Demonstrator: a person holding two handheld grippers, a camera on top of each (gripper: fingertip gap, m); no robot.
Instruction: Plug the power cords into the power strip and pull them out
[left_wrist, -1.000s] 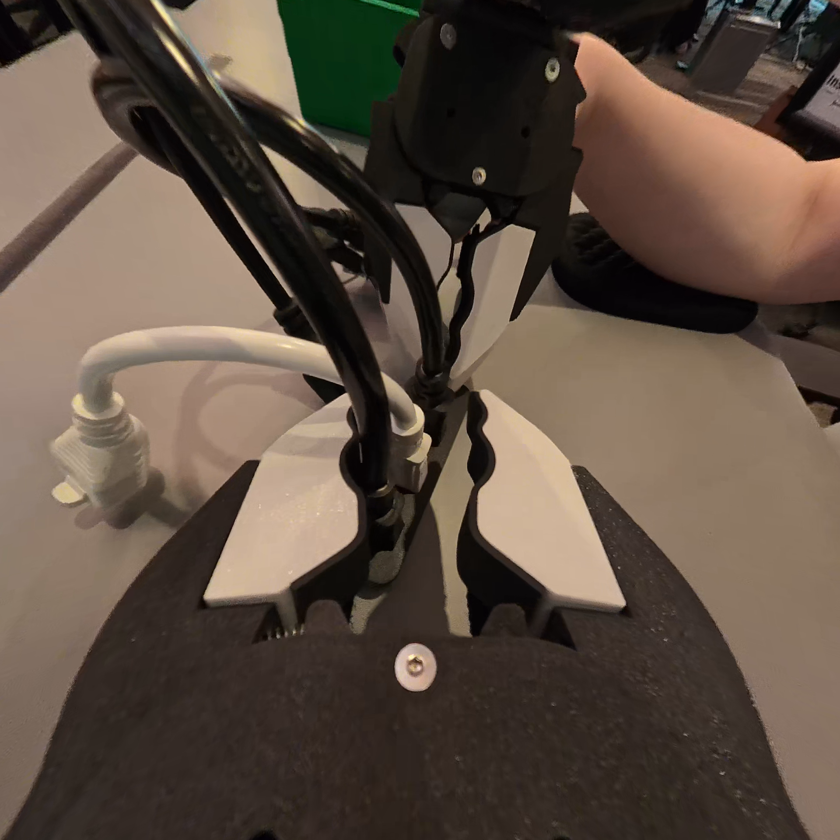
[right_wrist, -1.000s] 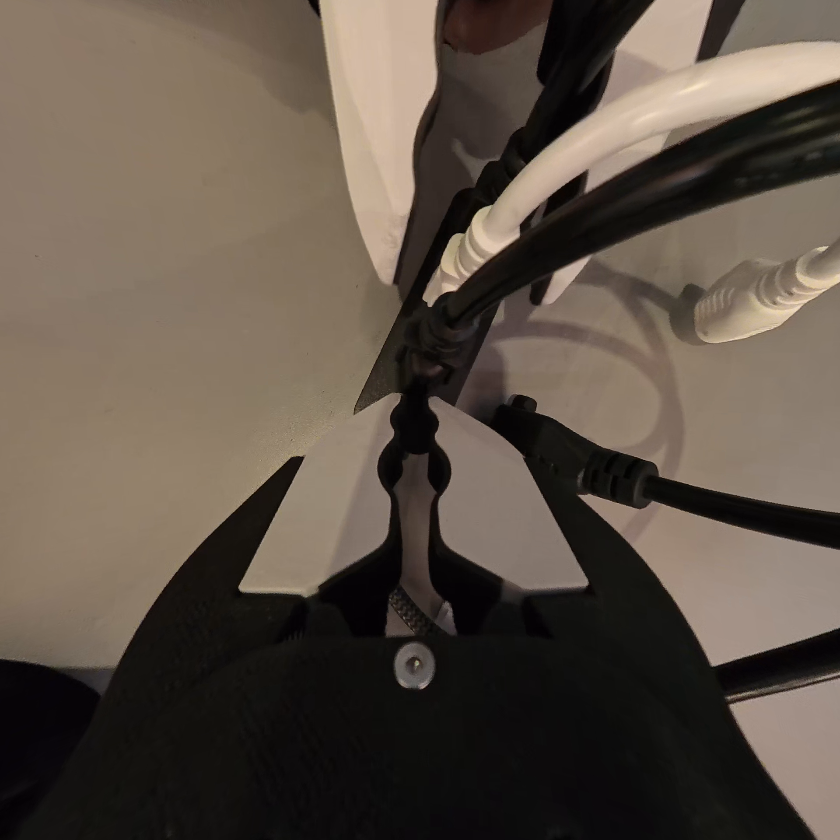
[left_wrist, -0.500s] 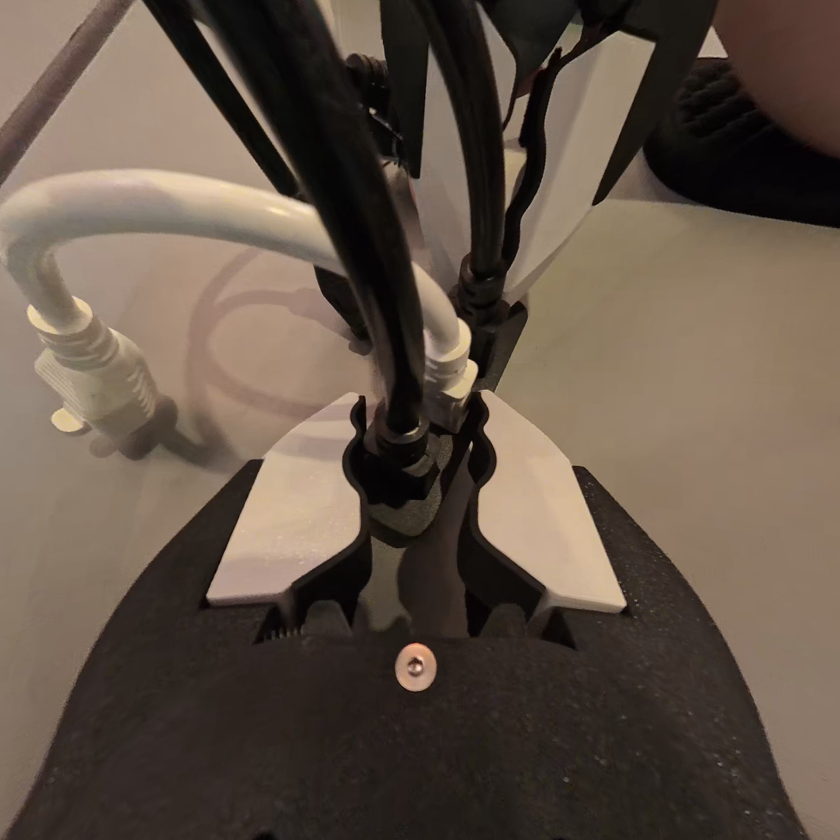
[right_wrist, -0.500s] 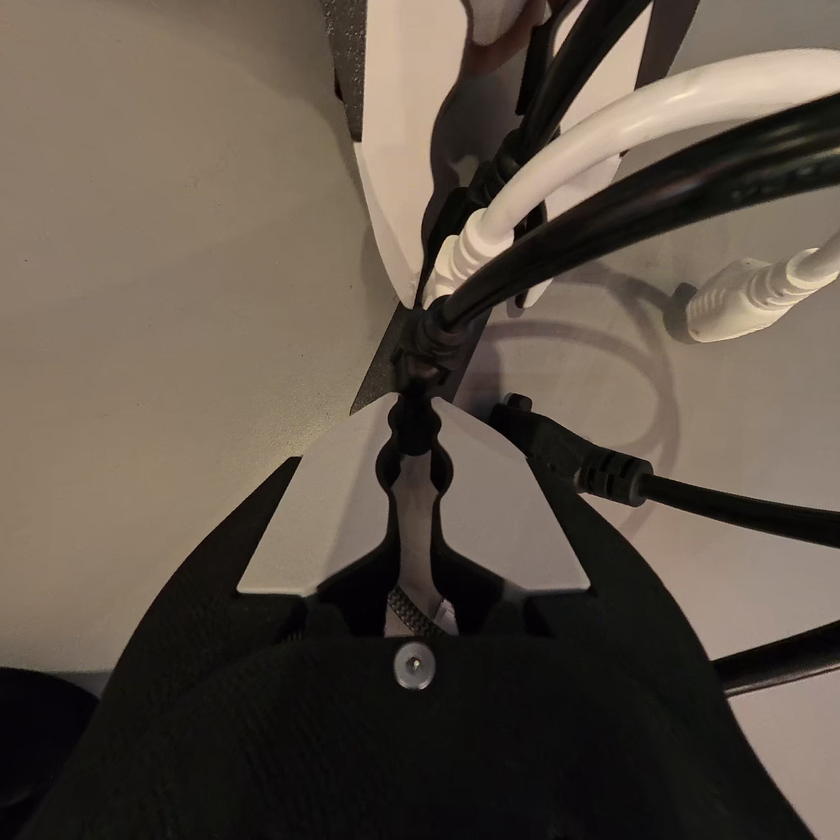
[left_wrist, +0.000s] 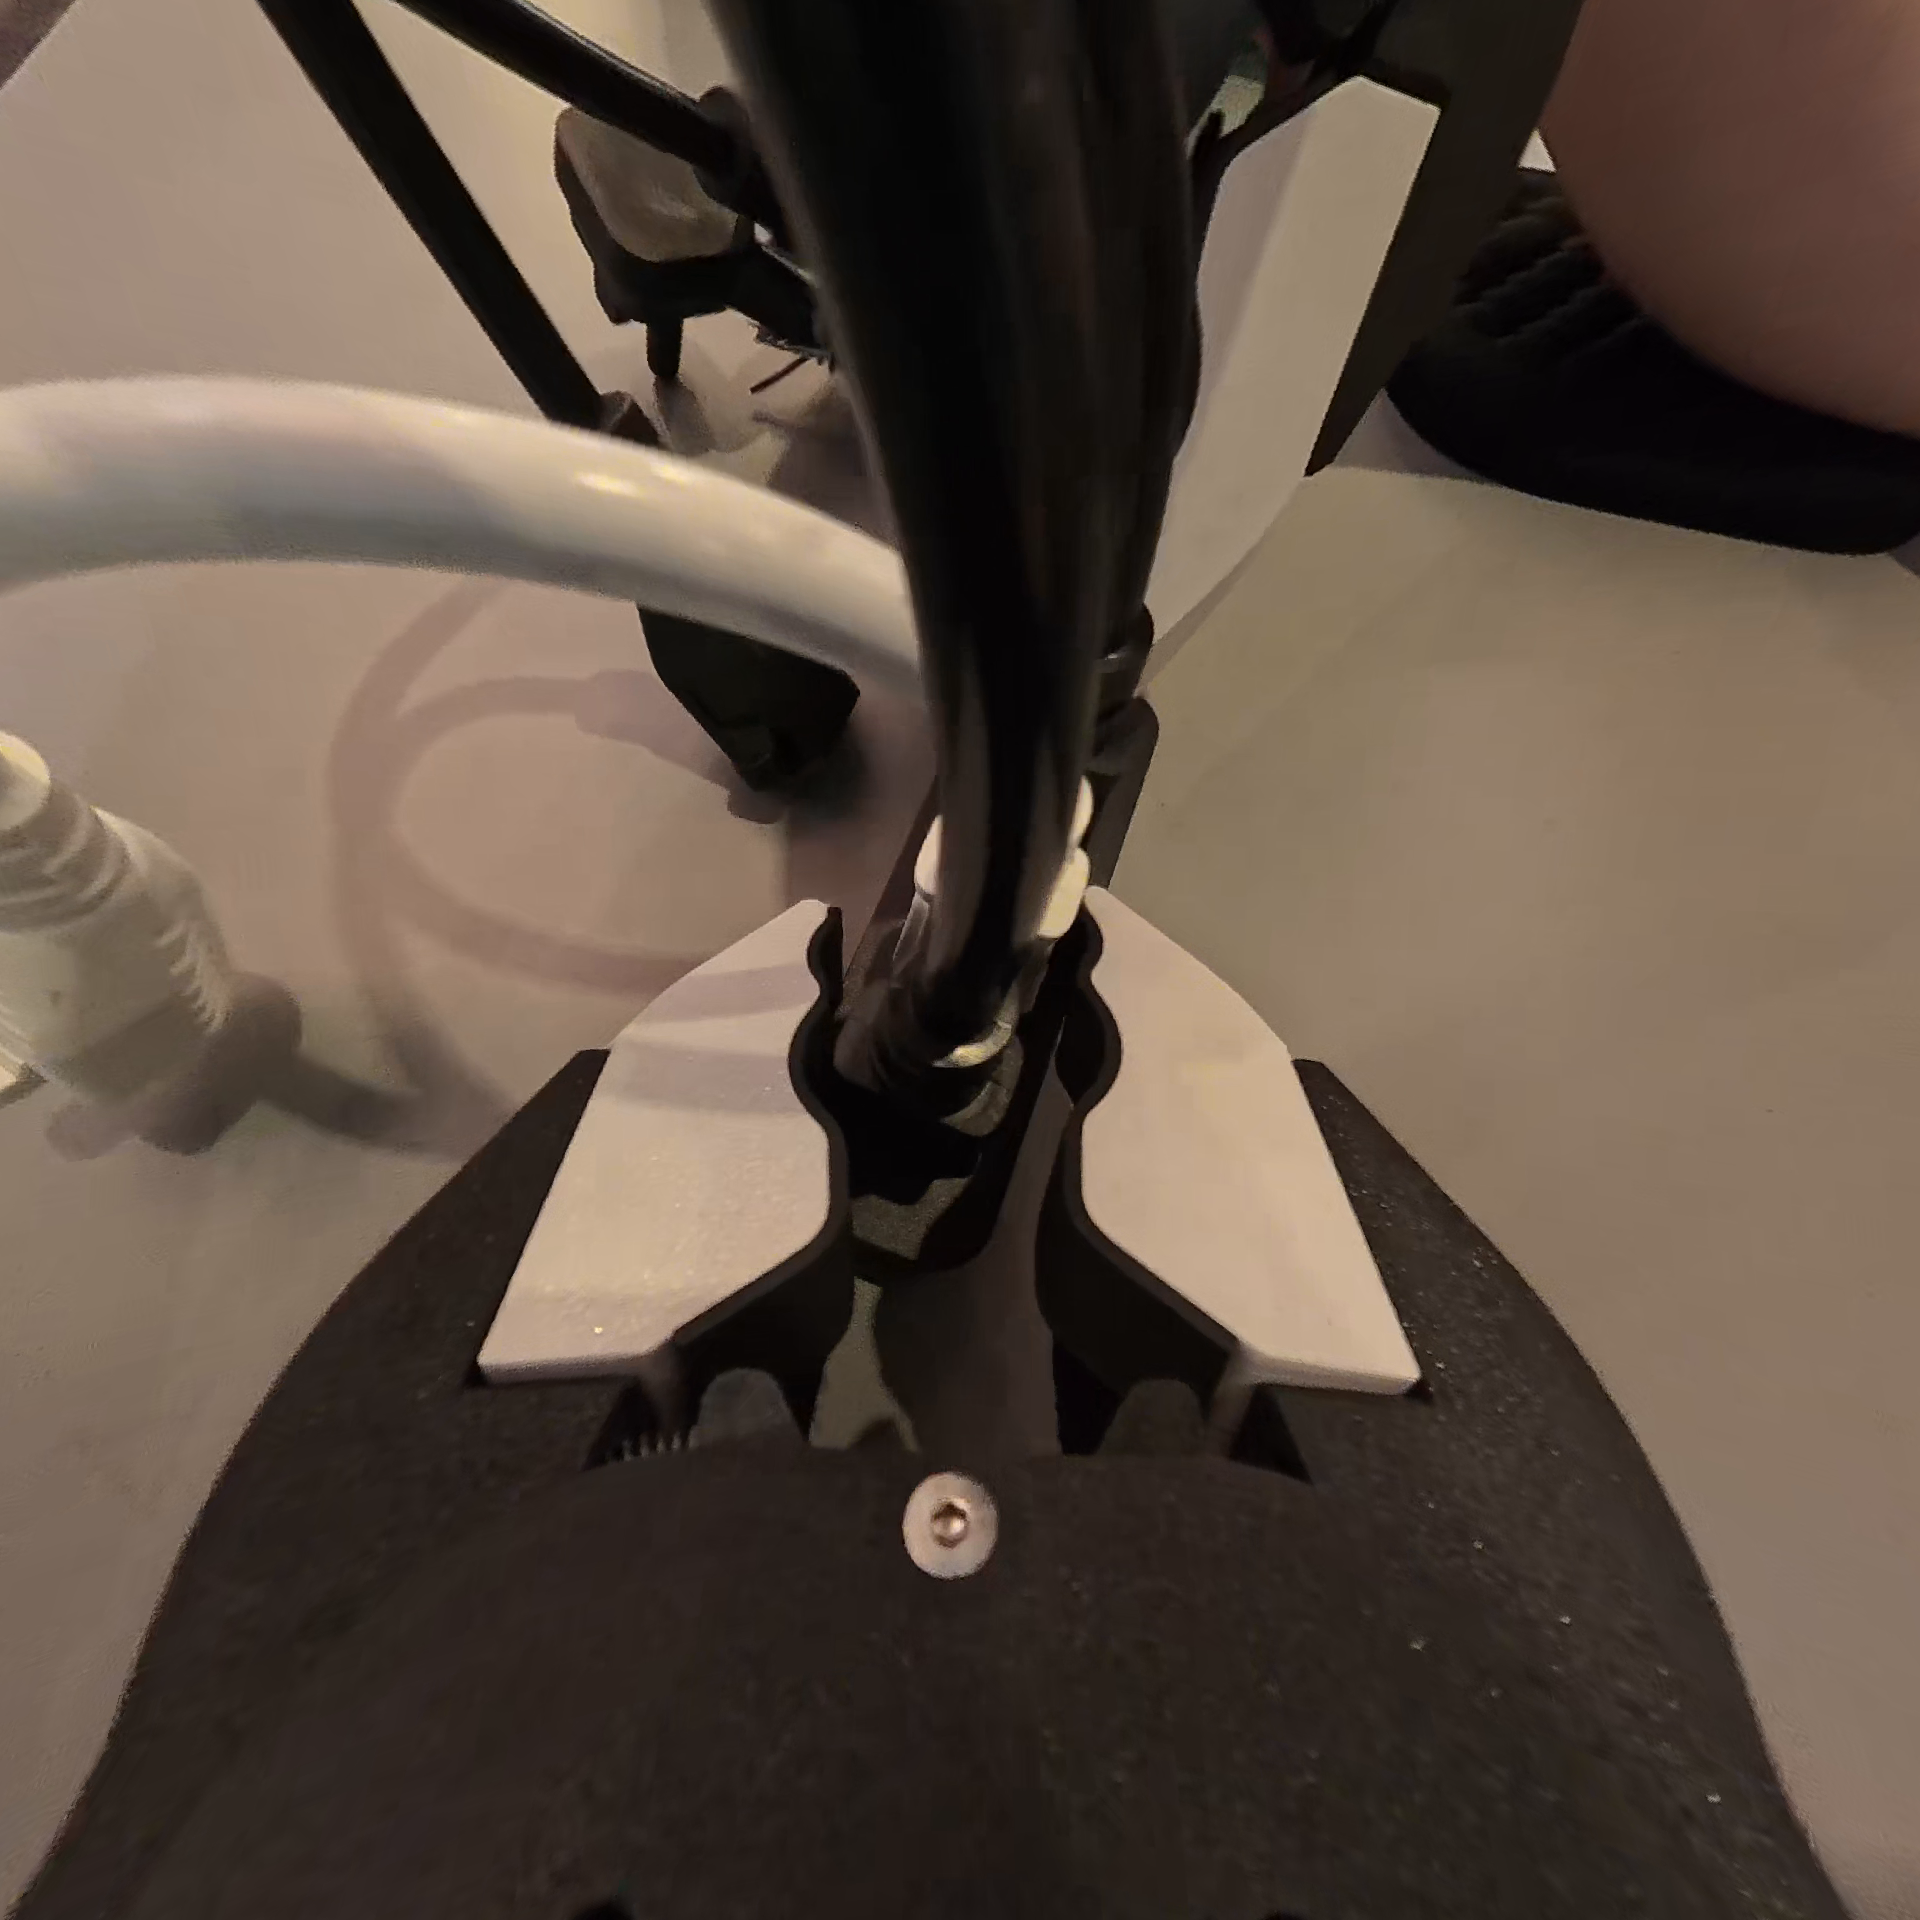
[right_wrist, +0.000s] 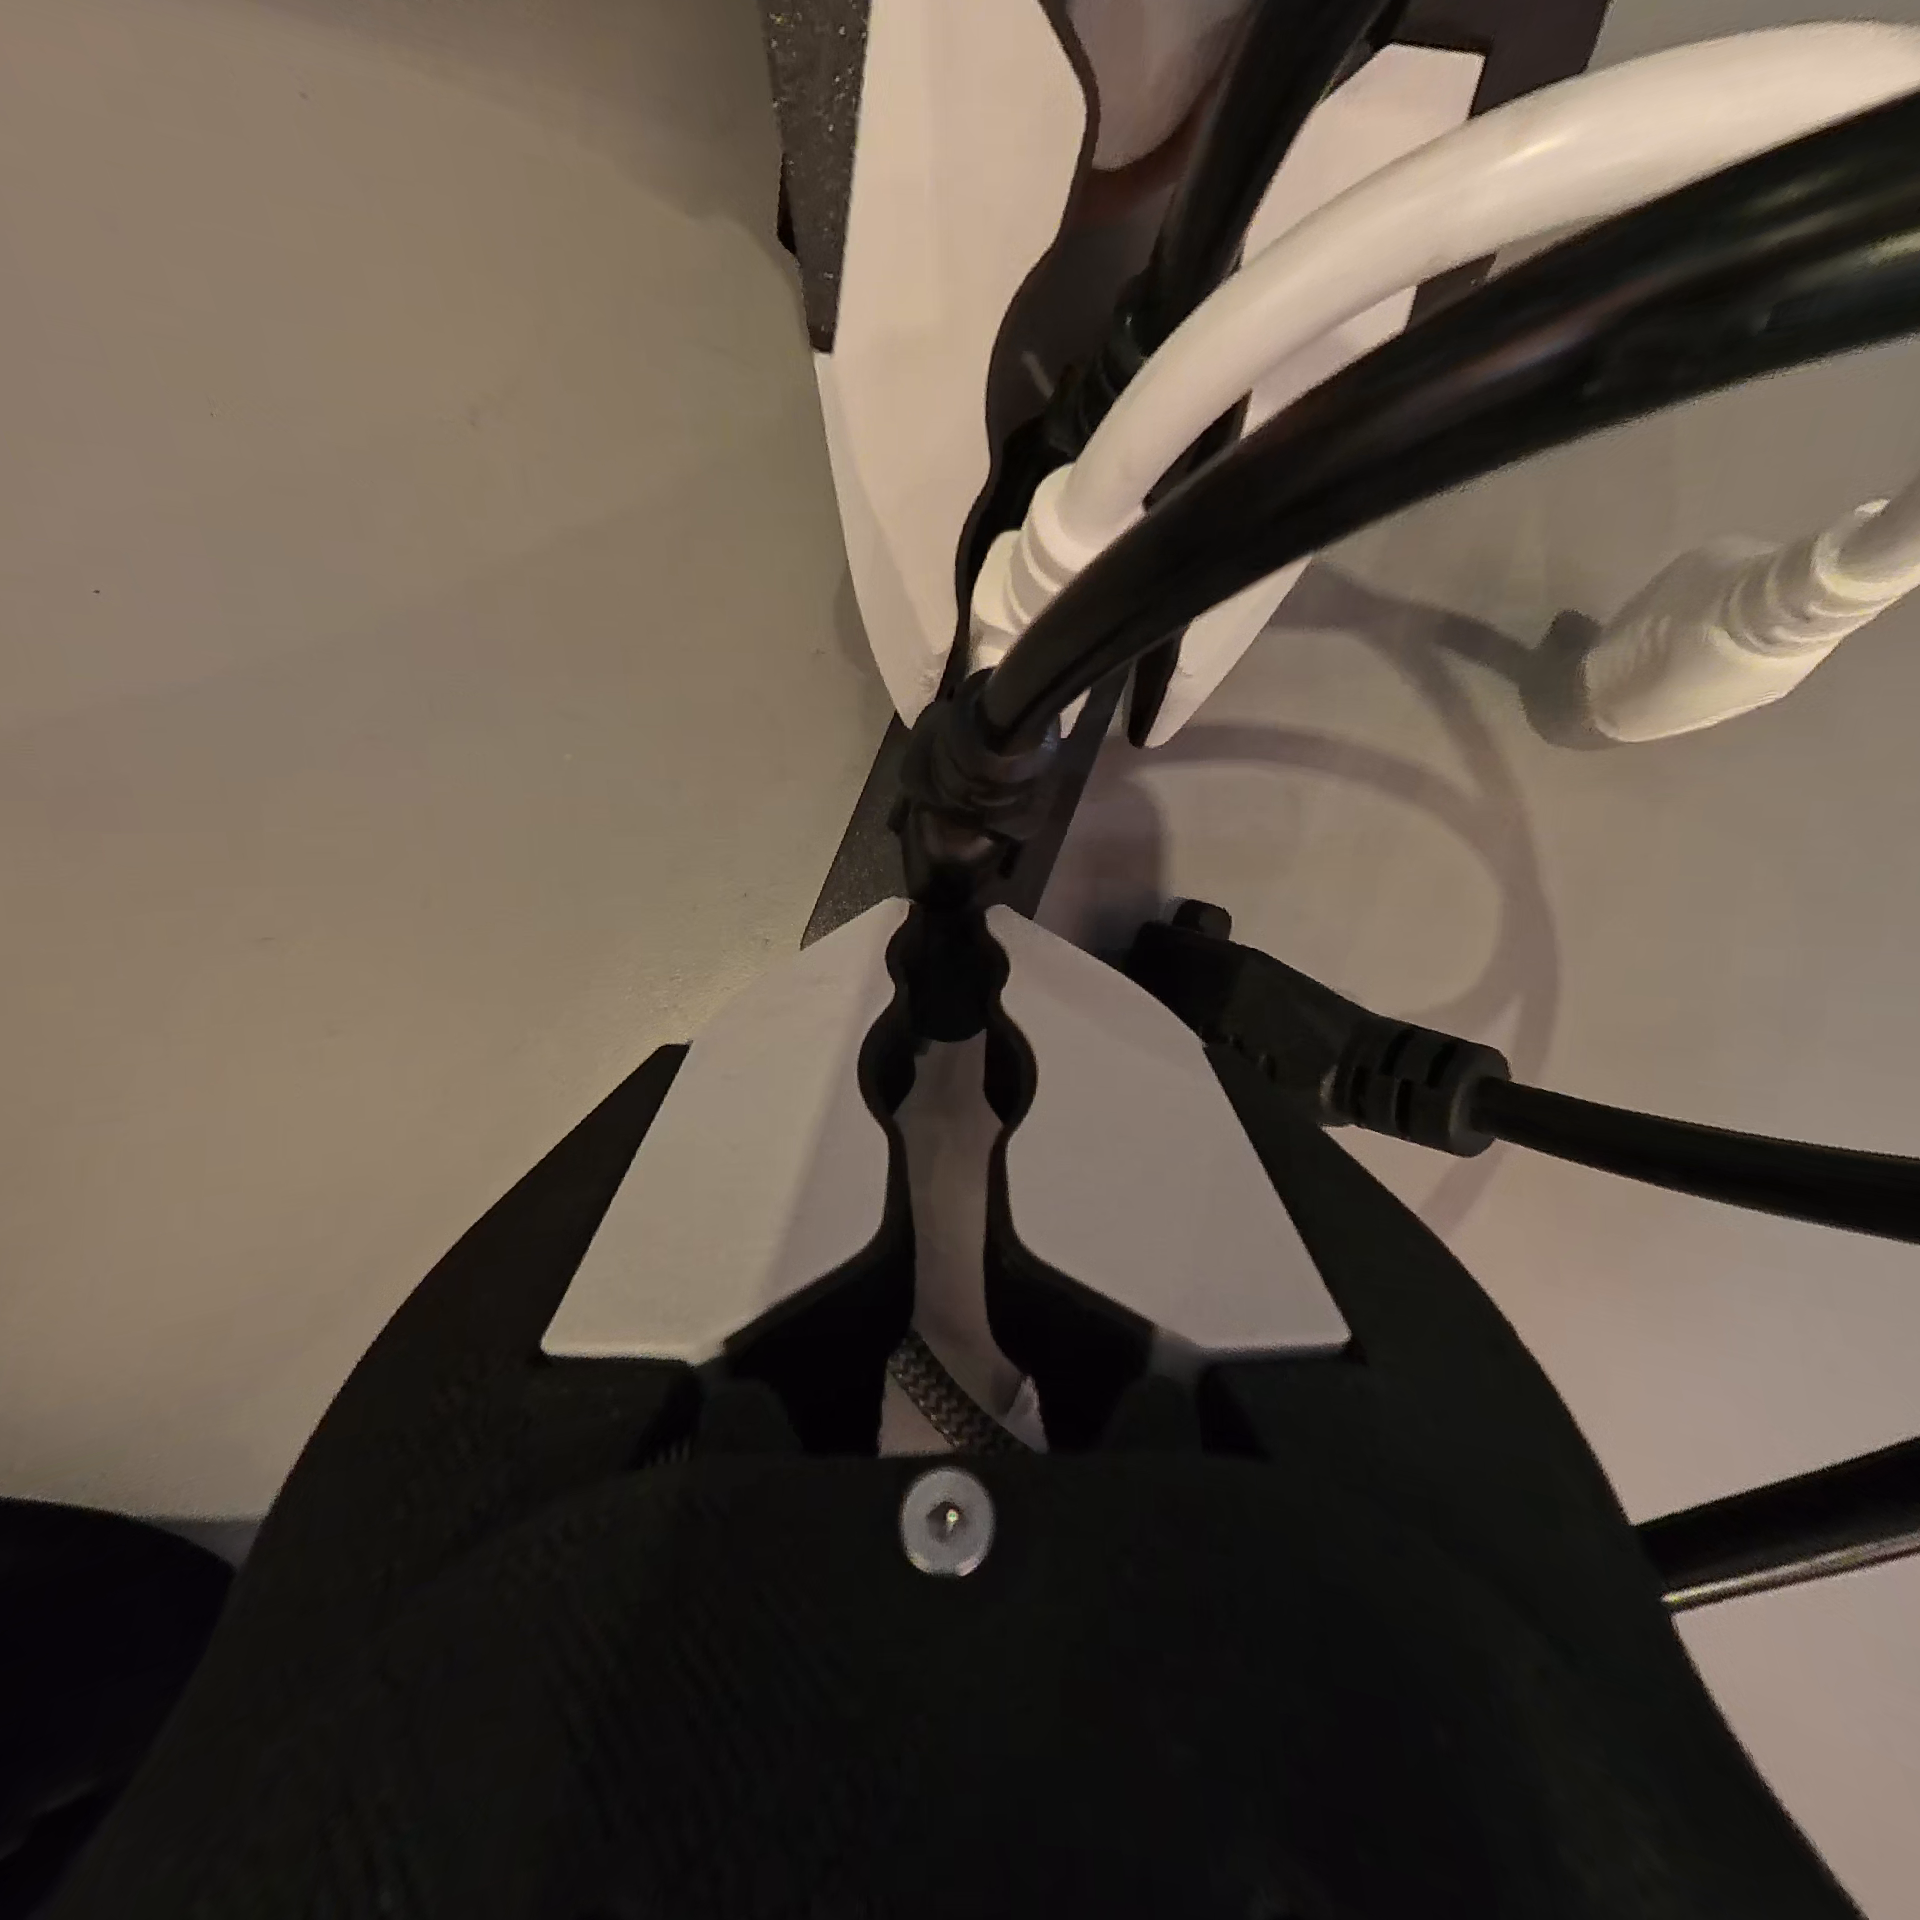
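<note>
We are looking along two grippers that face each other over a narrow black power strip (right_wrist: 883, 842) lying on a pale table (right_wrist: 416, 520). Our left gripper (left_wrist: 956, 935) has its white fingers (left_wrist: 686, 1143) pressed around a black plug (left_wrist: 914, 1049) seated in the strip, its thick black cord (left_wrist: 997, 416) rising straight up and away from us. Our right gripper (right_wrist: 948, 935) is pinched on the strip's near end, likely to steady it. A white plug (right_wrist: 1023, 582) sits in the strip between the two tools. The strip's long axis runs from one gripper to the other, so we judge that pulling the black plug out means lifting the left gripper upward, at right angles to the strip. A loose white plug (right_wrist: 1683, 665) and a loose black plug (right_wrist: 1309, 1039) rest on the table beside the strip.
</note>
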